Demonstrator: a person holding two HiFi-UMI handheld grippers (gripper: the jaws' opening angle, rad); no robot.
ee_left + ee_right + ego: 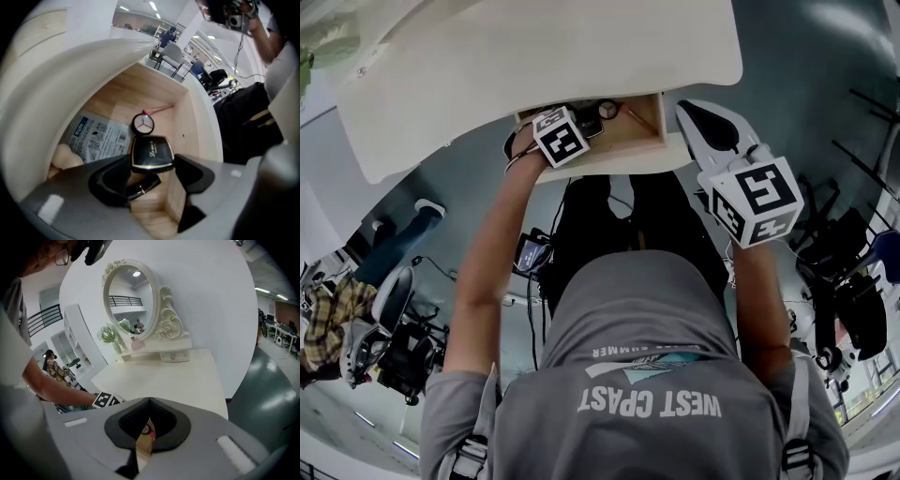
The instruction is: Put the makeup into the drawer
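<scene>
The light wooden drawer (660, 127) stands pulled out under the white table. My left gripper (152, 161) reaches down into it, and only its marker cube (560, 137) shows from above. Its black pads sit against both sides of a black compact with gold edging (151, 152), face up just above the drawer floor. A black lipstick tube (143, 186) lies under it. A round case with a three-spoke mark (142, 124), a pink stick (159, 109), a printed packet (96, 136) and a beige sponge (65, 157) lie further in. My right gripper (689, 117) hovers by the drawer's right front corner, shut and empty.
The white table top (553, 56) overhangs the drawer. On it, in the right gripper view, stand an ornate oval mirror (133, 301), a small white drawer unit (176, 355) and a vase of flowers (110, 336). Office chairs (853, 291) and gear stand on the floor around the person.
</scene>
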